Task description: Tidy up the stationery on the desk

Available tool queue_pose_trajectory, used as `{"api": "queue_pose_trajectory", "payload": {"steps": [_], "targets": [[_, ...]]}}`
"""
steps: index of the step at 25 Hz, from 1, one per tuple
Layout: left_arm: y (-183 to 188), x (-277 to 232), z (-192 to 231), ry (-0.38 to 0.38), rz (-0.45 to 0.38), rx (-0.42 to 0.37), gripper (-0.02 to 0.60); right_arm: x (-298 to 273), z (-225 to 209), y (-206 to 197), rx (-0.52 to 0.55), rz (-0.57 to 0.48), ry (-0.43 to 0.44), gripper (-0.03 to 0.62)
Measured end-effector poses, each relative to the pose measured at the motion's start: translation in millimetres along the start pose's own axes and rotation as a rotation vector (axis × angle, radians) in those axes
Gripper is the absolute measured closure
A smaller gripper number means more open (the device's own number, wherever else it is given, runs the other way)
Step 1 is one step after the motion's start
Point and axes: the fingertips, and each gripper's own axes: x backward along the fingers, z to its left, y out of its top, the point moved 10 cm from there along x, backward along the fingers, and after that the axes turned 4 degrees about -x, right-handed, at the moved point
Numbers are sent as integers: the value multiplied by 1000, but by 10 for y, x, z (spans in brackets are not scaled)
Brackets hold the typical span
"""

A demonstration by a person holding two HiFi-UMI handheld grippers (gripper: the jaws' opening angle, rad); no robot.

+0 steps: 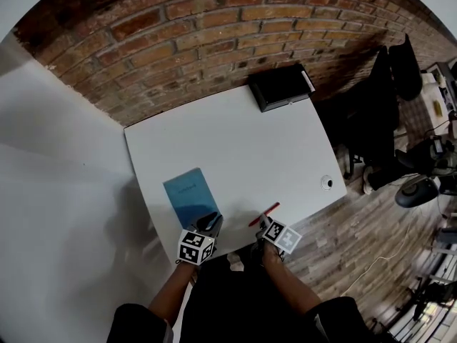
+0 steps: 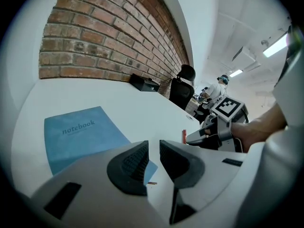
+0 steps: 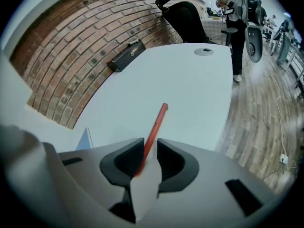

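Pen (image 3: 157, 121) lies between parted fingers (image 3: 122, 163) of right gripper (image 3: 149, 147).

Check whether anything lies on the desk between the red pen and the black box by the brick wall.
Nothing visible does. From the red pen, which lies between the right gripper's jaws, to the black box the white desk is bare. The blue notebook lies off to the left, the round grommet off to the right.
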Motion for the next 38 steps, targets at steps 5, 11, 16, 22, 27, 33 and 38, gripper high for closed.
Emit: {"api": "queue_pose_trajectory", "payload": {"steps": [5,11,16,22,27,33,38], "targets": [[18,7,56,-36,-1,-20,503,-19,84,-33,11,-26,-35,508],[-7,36,130,-74,10,-40,503,-60,117,-81,4,-48,-73,508],[-46,86,228,-85,12,-40,503,-100,162,-93,10,-31,-77,516],[-71,128,295,-89,14,-41,503,-87,156,-95,21,-29,-65,530],[-60,157,307,-88,5,-40,503,-45,162,-80,40,-28,-50,531],[-63,205,299,-58,-18,-18,503,-79,361,-26,153,-16,15,531],[-89,289,316,-7,-36,19,503,-195,596,-12,230,36,92,531]]}}
